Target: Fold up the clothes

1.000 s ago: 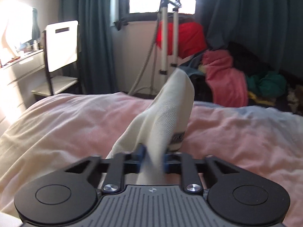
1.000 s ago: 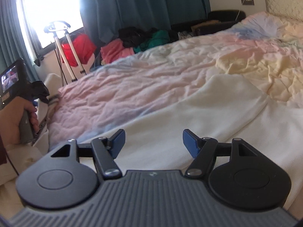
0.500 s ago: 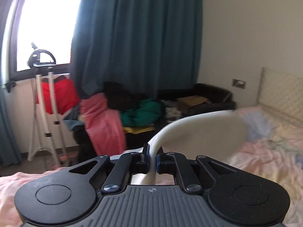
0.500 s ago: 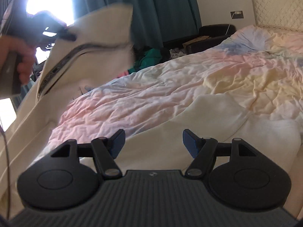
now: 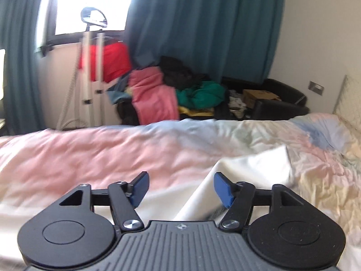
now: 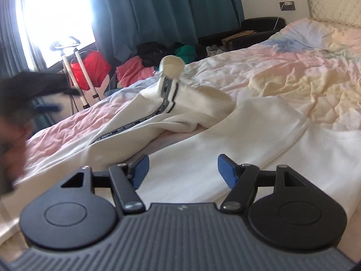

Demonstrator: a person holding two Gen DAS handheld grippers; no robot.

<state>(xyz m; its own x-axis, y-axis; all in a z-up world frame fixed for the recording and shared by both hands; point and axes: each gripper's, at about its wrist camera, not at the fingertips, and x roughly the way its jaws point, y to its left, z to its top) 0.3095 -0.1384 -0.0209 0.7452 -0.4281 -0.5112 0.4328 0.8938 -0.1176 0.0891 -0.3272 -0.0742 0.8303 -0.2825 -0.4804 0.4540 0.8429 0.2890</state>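
A cream-white garment (image 6: 203,122) with a dark patterned stripe along one sleeve is spread on the bed (image 6: 293,67), over a quilt of pink, yellow and pale blue. In the right wrist view the striped sleeve is seen flung across the body of the garment, its cuff end raised above the cloth and blurred. The left gripper (image 5: 180,188) is seen with its blue pads apart; its jaws are opening and nothing is gripped between them, though a fold of the white garment (image 5: 248,169) lies below and beyond the right-hand pad. In the right wrist view the left gripper (image 6: 38,88) appears only as a dark blur at the left edge, with a hand (image 6: 11,140) blurred beneath it. The right gripper (image 6: 182,170) is held over the garment's near part with its jaws wide apart and nothing between them. Beyond the bed, a heap of clothes (image 5: 171,94) in pink, green and black is piled below teal curtains (image 5: 203,22).
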